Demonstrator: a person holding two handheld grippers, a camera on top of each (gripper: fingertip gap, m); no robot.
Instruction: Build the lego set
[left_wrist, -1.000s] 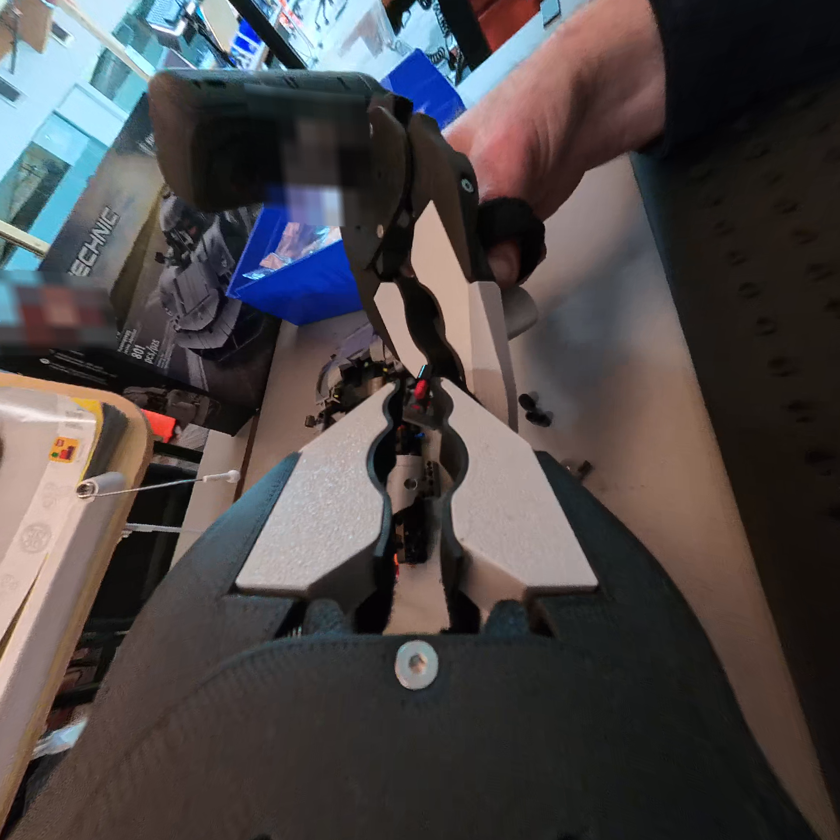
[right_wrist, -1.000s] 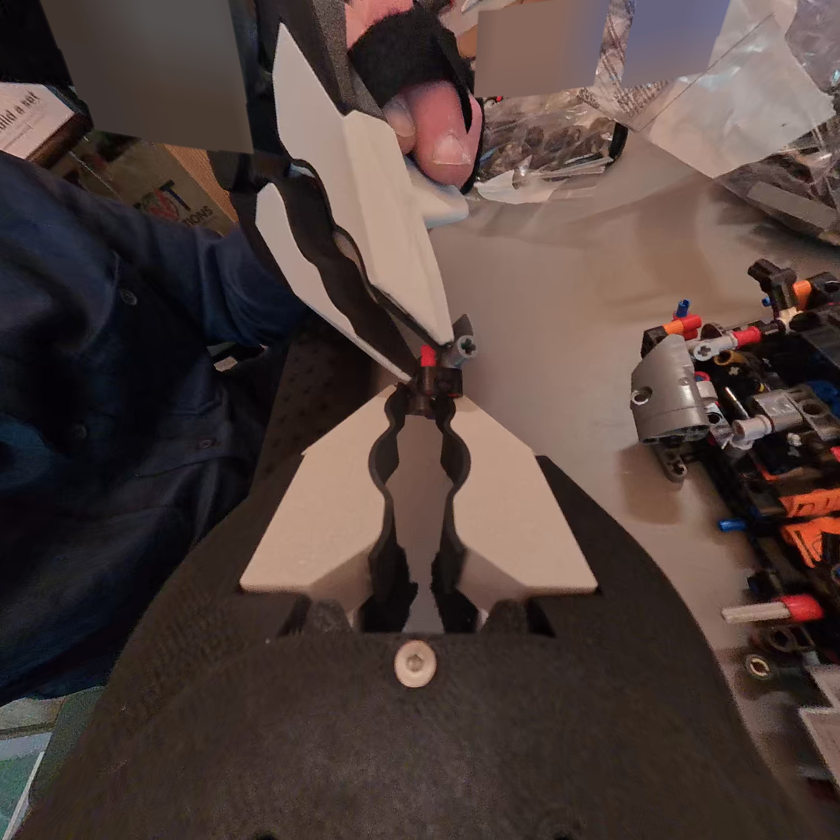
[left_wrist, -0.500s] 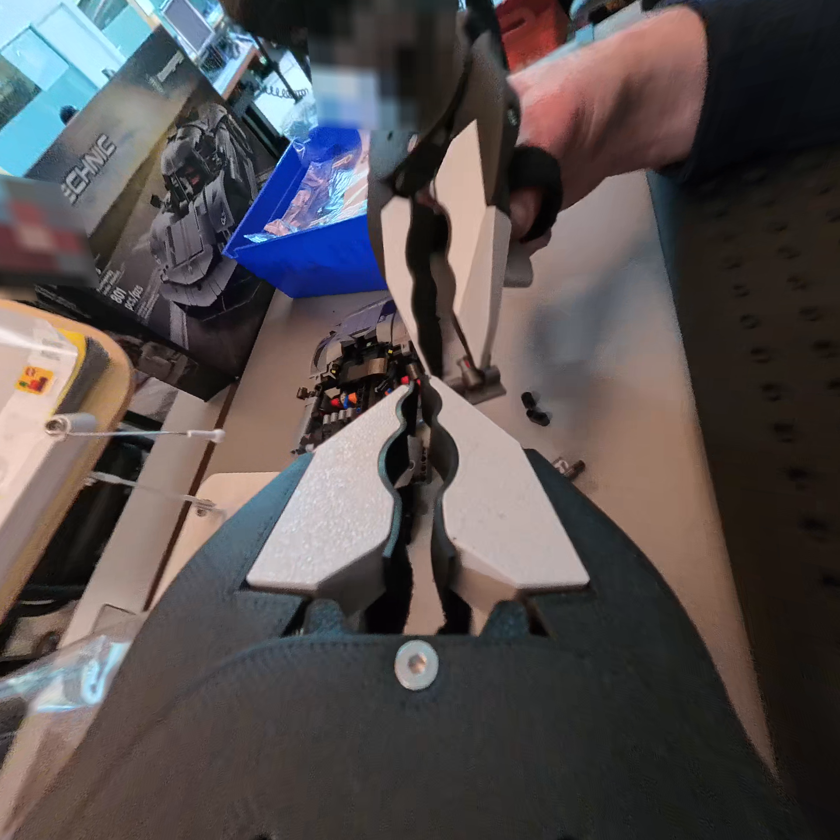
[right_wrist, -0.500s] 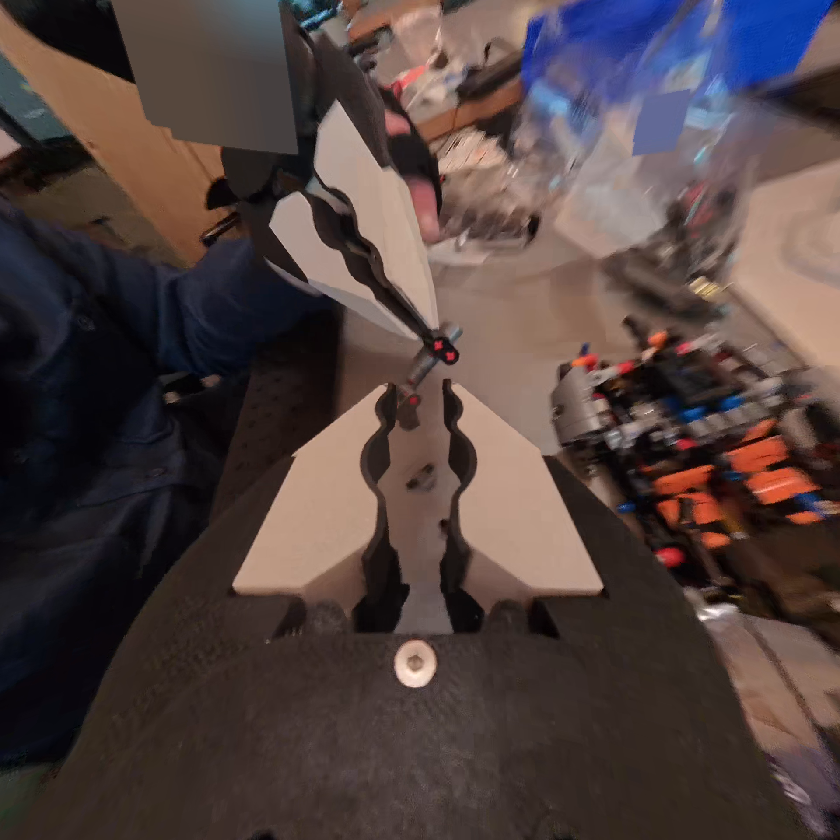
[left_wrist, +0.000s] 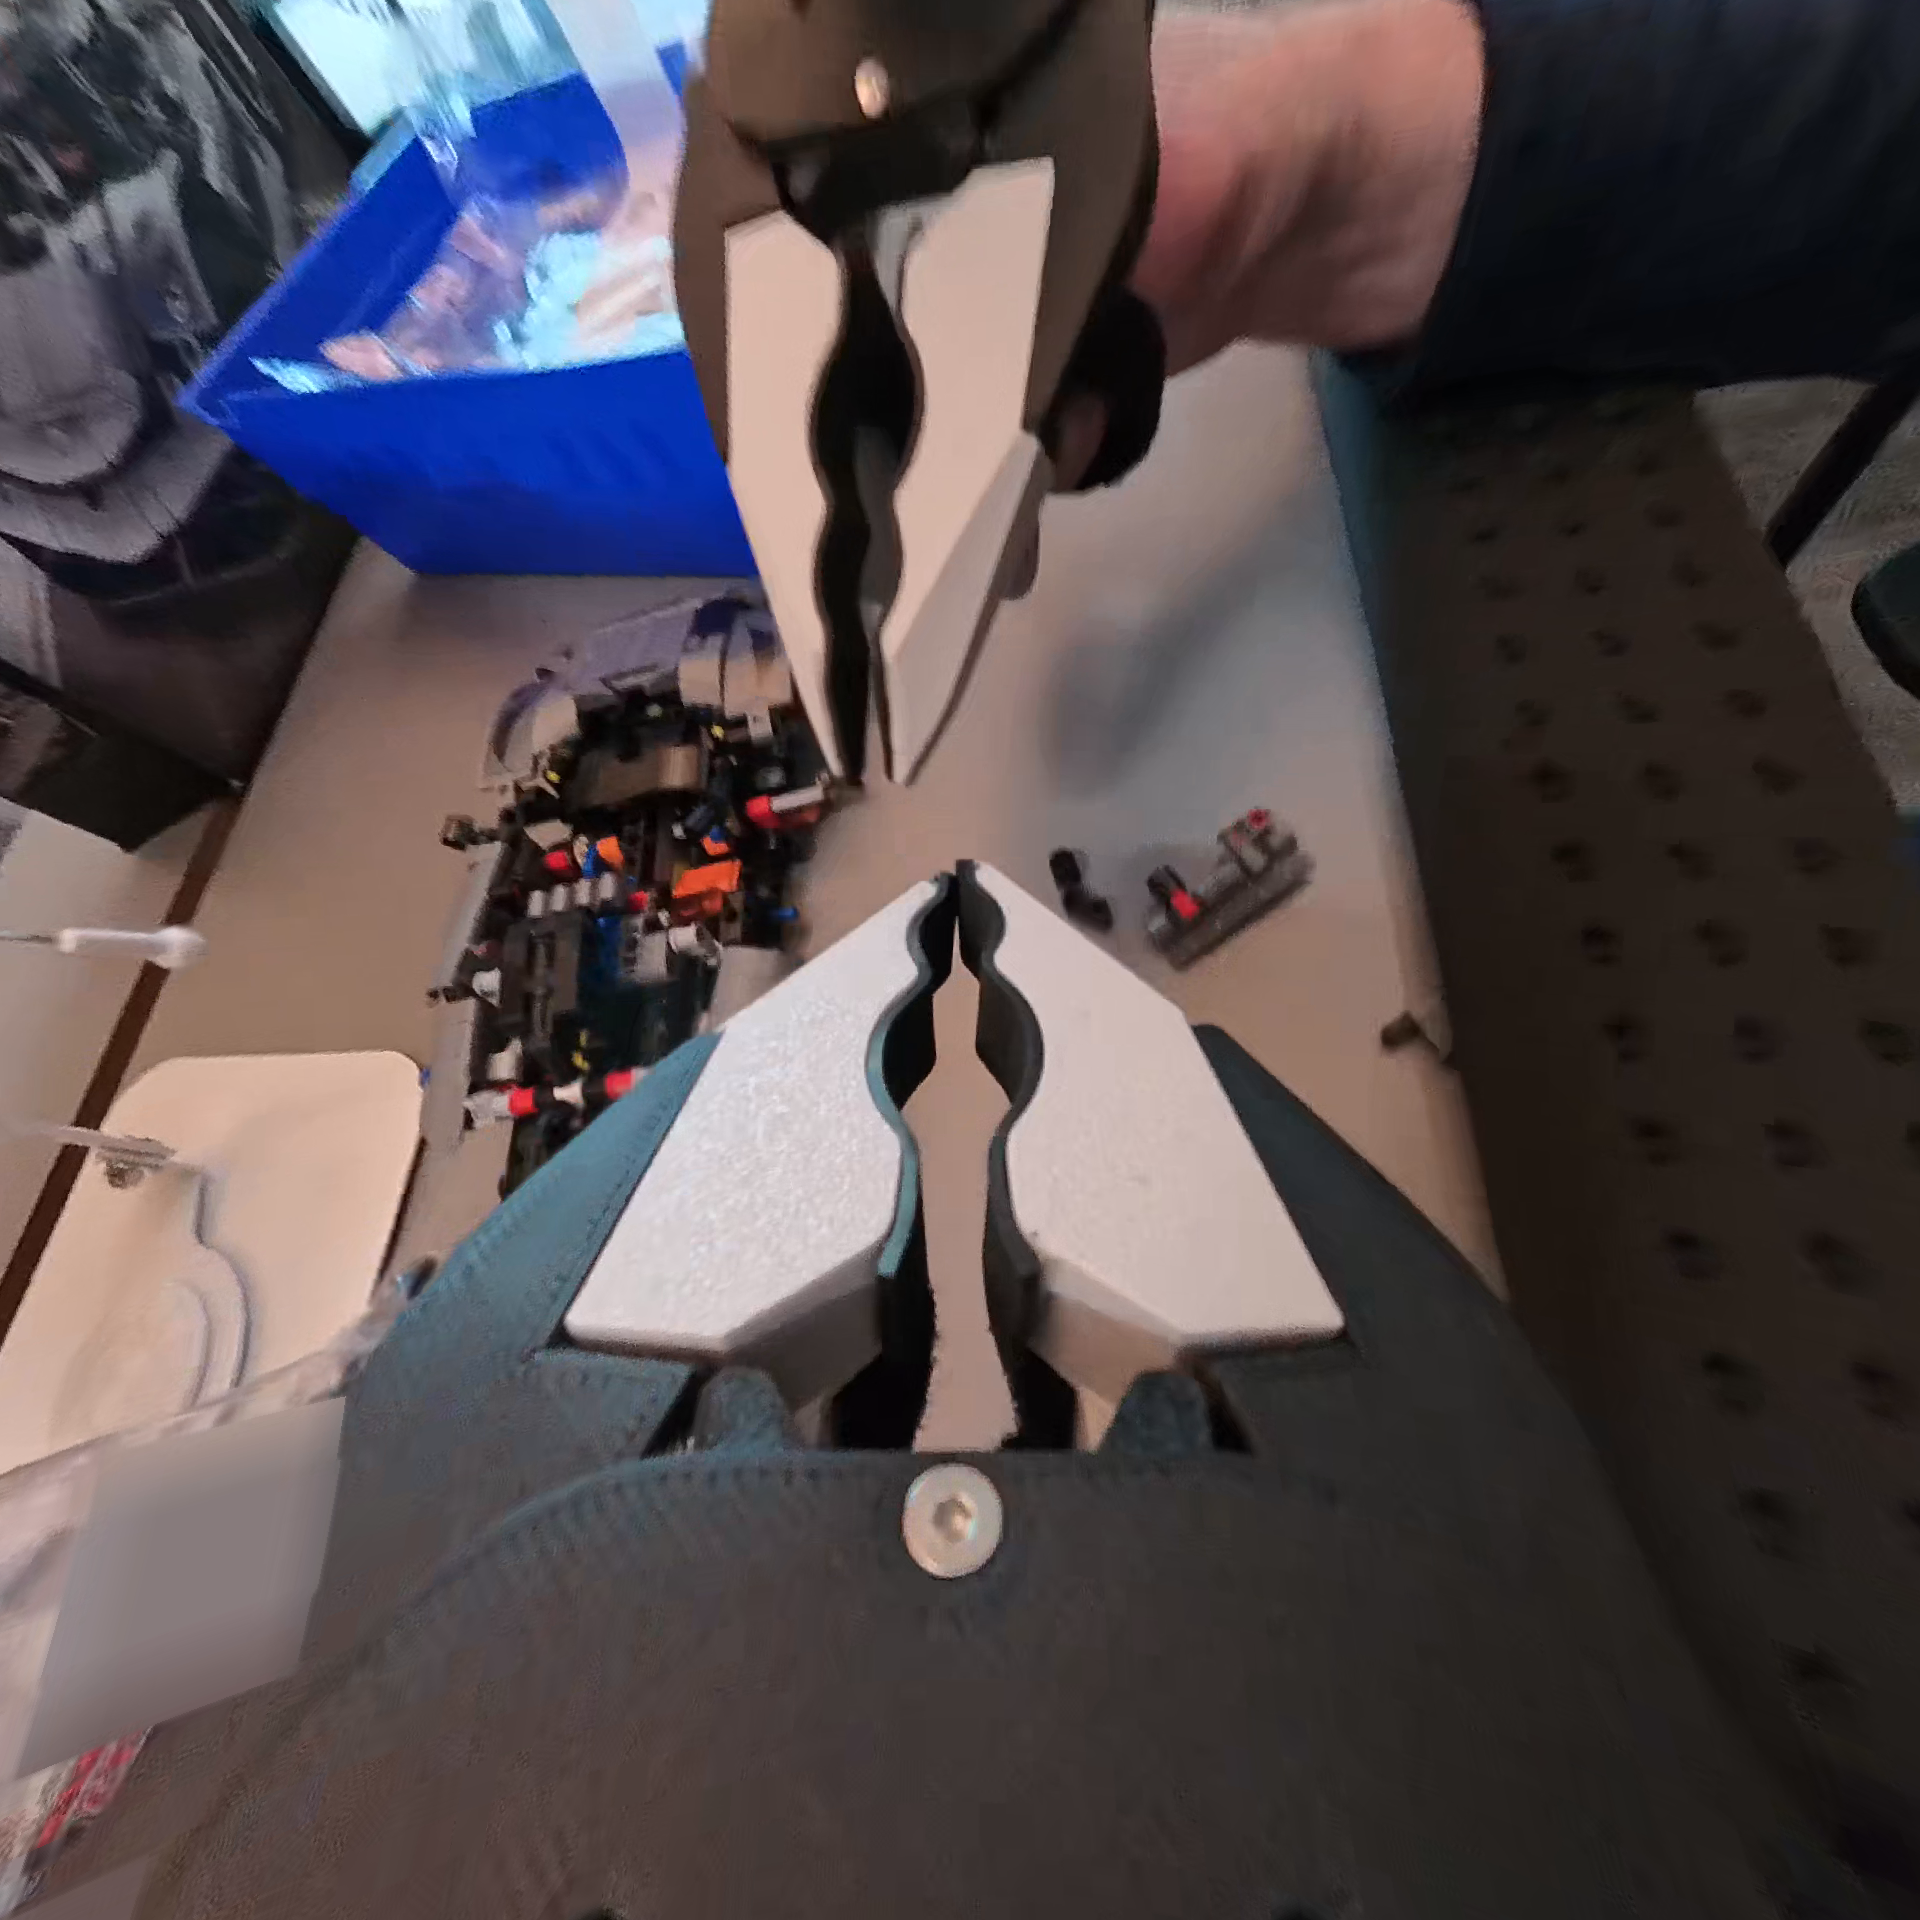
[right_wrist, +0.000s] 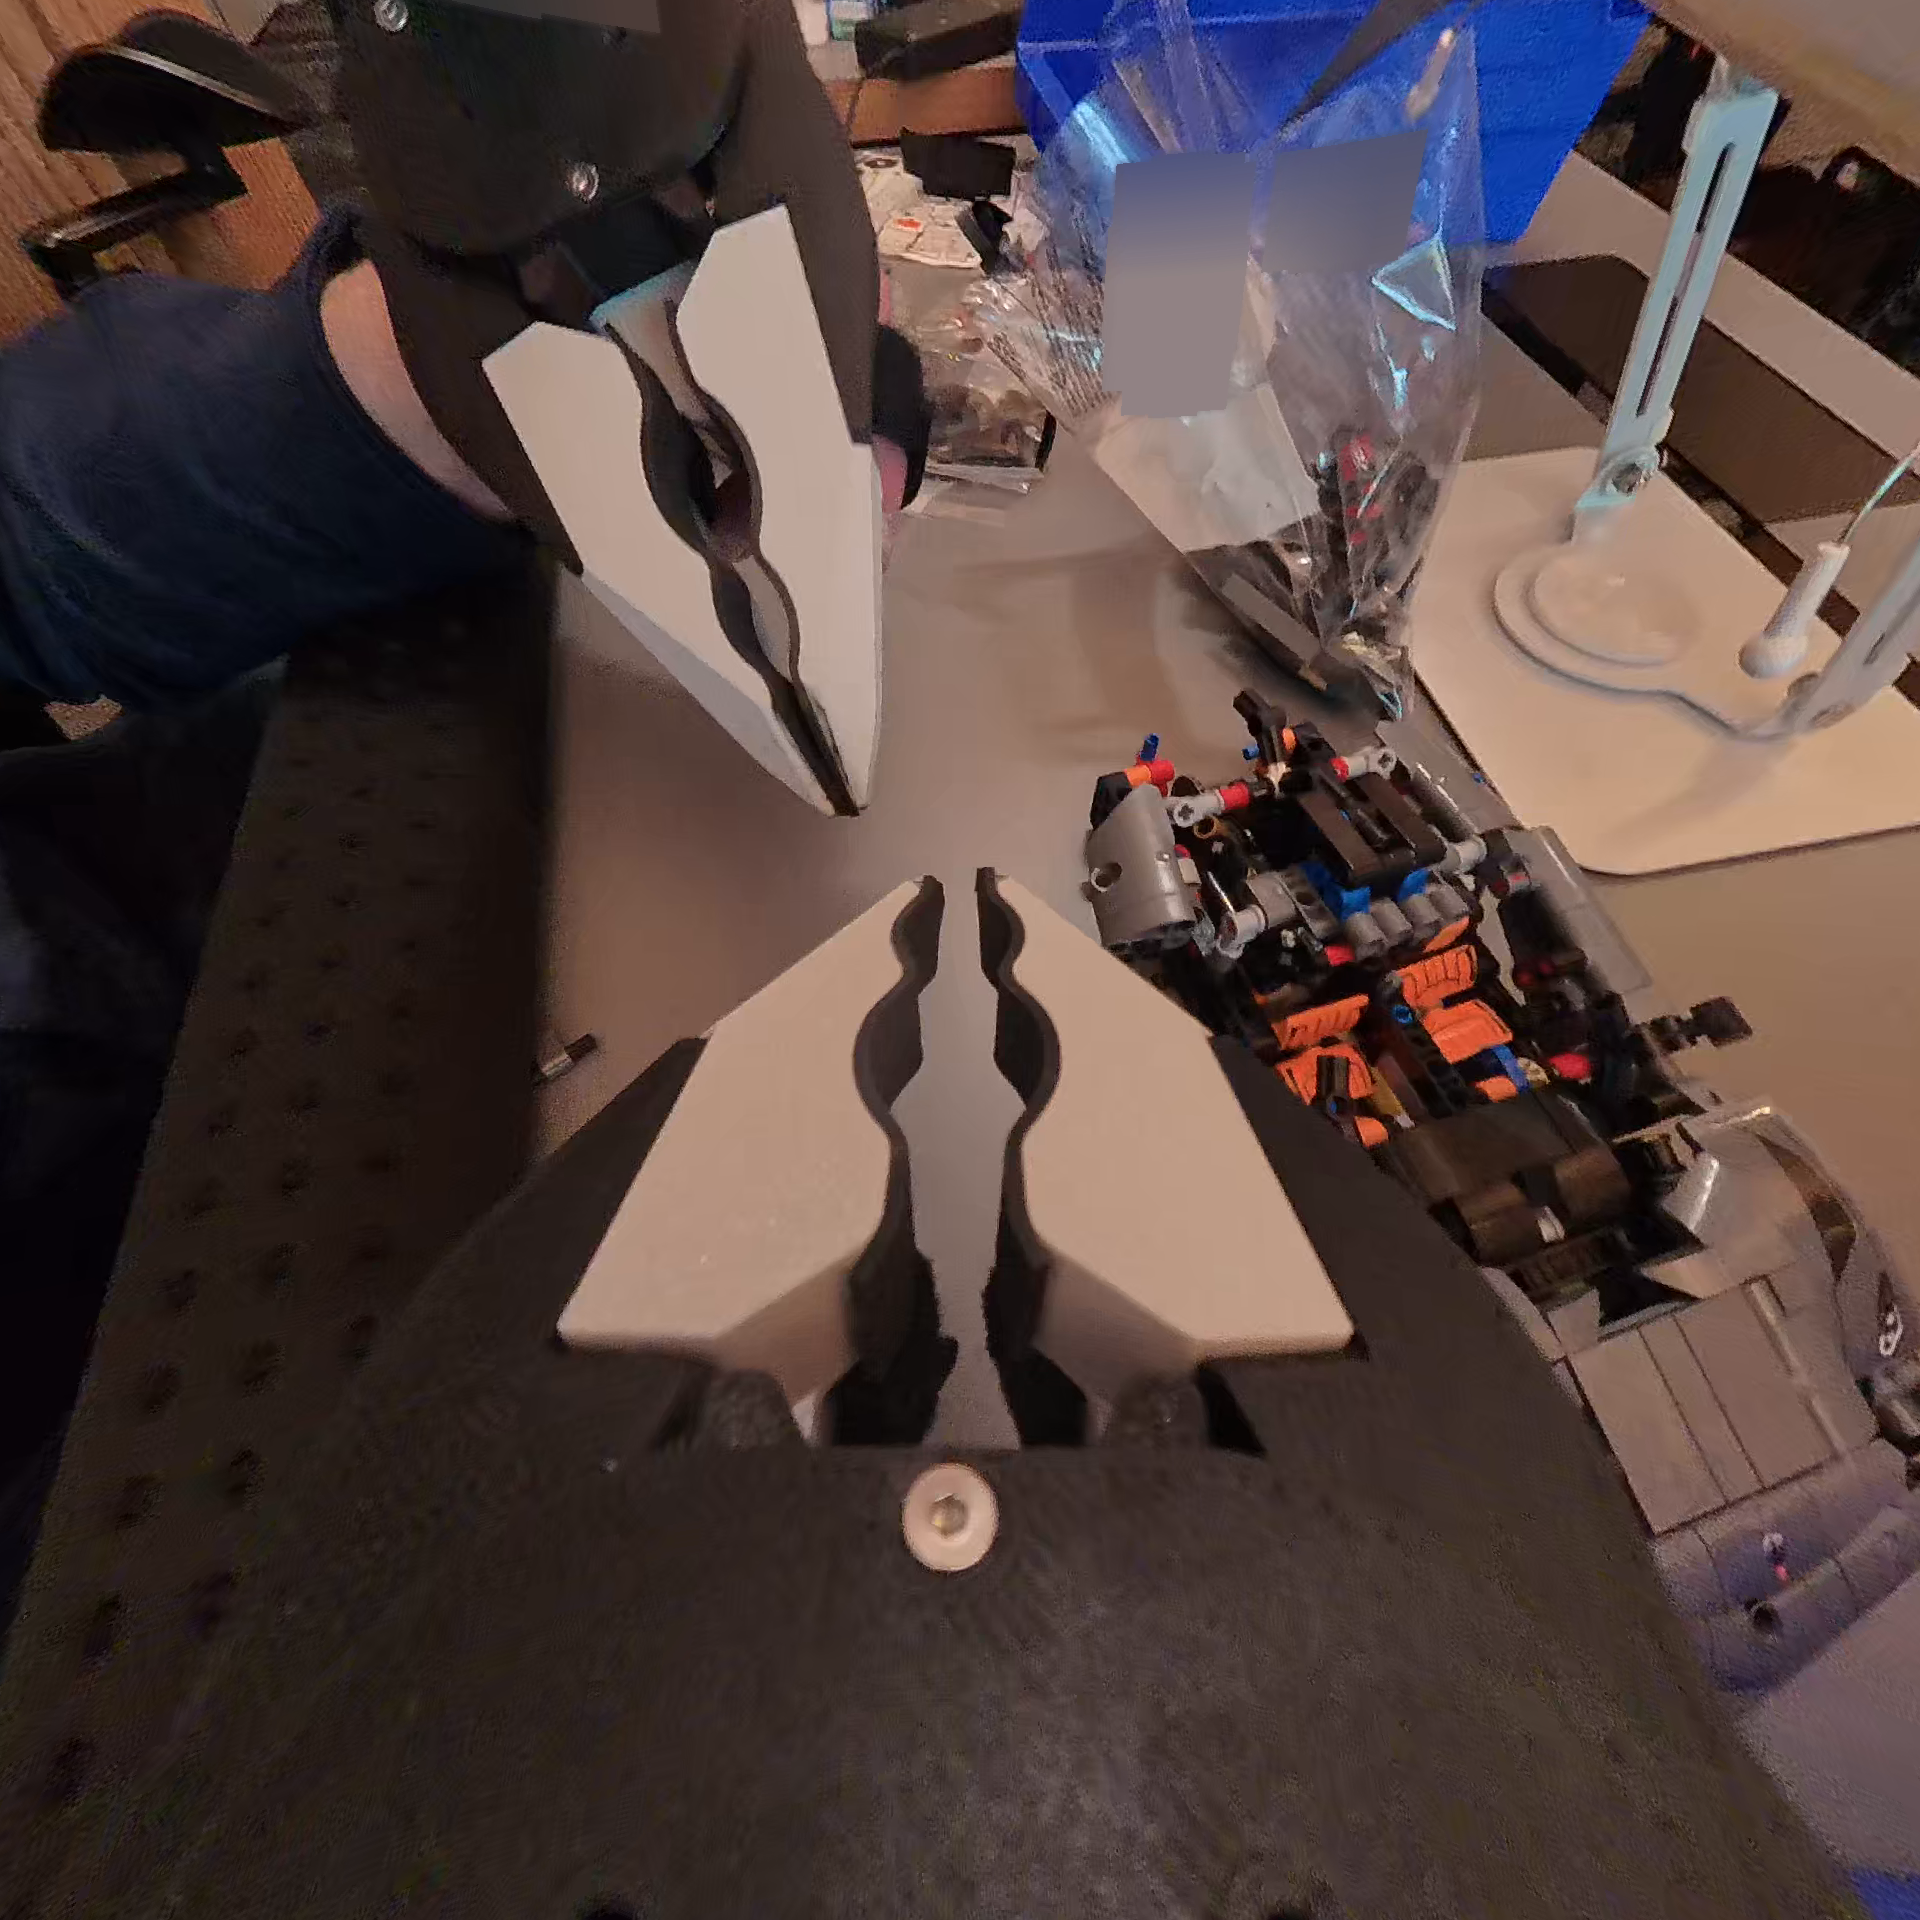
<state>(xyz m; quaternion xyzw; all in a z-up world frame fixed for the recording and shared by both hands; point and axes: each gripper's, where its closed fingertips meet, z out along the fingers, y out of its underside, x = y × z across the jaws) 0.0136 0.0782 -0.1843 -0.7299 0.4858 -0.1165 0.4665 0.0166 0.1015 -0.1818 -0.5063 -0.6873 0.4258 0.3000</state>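
Note:
The partly built Lego car (left_wrist: 623, 914), black and grey with orange and red parts, lies on the grey table (left_wrist: 1195, 665); it also shows in the right wrist view (right_wrist: 1403, 997). A small grey sub-assembly with red pins (left_wrist: 1226, 894) lies on the table right of my left gripper, beside a black pin (left_wrist: 1081, 888). My left gripper (left_wrist: 958, 875) is shut and empty above the table. My right gripper (right_wrist: 958, 885) is closed to a thin slit and empty. Each shows in the other's view, the right (left_wrist: 875, 774) and the left (right_wrist: 844, 805), tips pointing at each other, apart.
A blue bin (left_wrist: 468, 436) stands behind the car. A clear bag of parts (right_wrist: 1309, 436) and a white stand on its base plate (right_wrist: 1662, 644) are at the far right. A dark perforated mat (right_wrist: 312, 987) runs along the table edge, with a small pin (right_wrist: 566, 1055) beside it. The grippers are tip to tip, or close to it.
A second ago both grippers pinched the small sub-assembly between them. Both have let go and drawn back and up; the sub-assembly now lies on the table. The right jaws opened, then narrowed.

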